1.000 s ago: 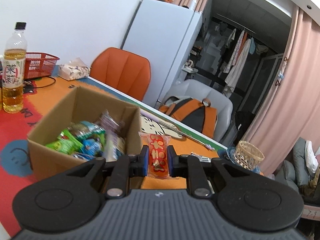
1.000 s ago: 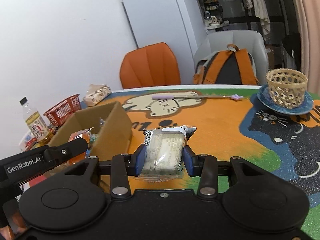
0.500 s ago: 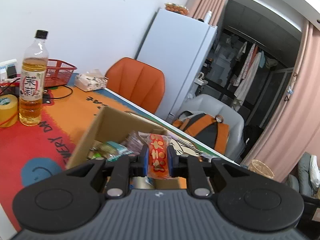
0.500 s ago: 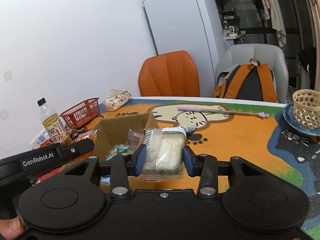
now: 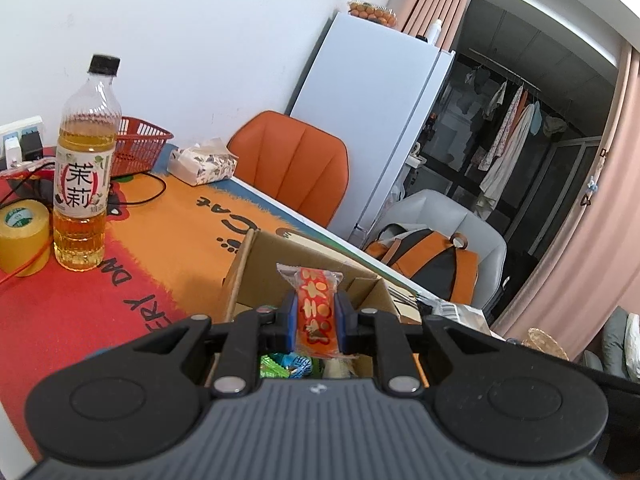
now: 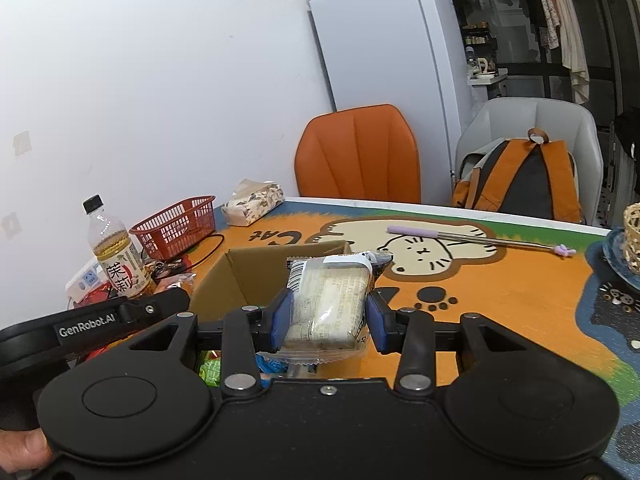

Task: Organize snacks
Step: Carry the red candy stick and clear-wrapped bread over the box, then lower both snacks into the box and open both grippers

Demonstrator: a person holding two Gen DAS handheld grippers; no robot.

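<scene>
An open cardboard box (image 5: 304, 264) stands on the table with several snack packets inside; it also shows in the right wrist view (image 6: 256, 276). My left gripper (image 5: 316, 316) is shut on a red-orange snack packet (image 5: 316, 308) and holds it above the box opening. My right gripper (image 6: 326, 316) is shut on a clear-wrapped pale cracker pack (image 6: 328, 304), held above the box's near right side. The left gripper's body (image 6: 100, 320) shows at the left of the right wrist view.
A tea bottle (image 5: 86, 168), a yellow tape roll (image 5: 22, 236), a red basket (image 5: 138, 148) and a tissue pack (image 5: 202, 164) stand left and behind the box. A purple-handled stick (image 6: 476, 238) and a wicker cup (image 6: 632, 236) lie right. Orange chair (image 6: 358, 156) behind.
Both grippers have moved over the box with their packets still held. The box now sits directly under the fingertips in both views.
</scene>
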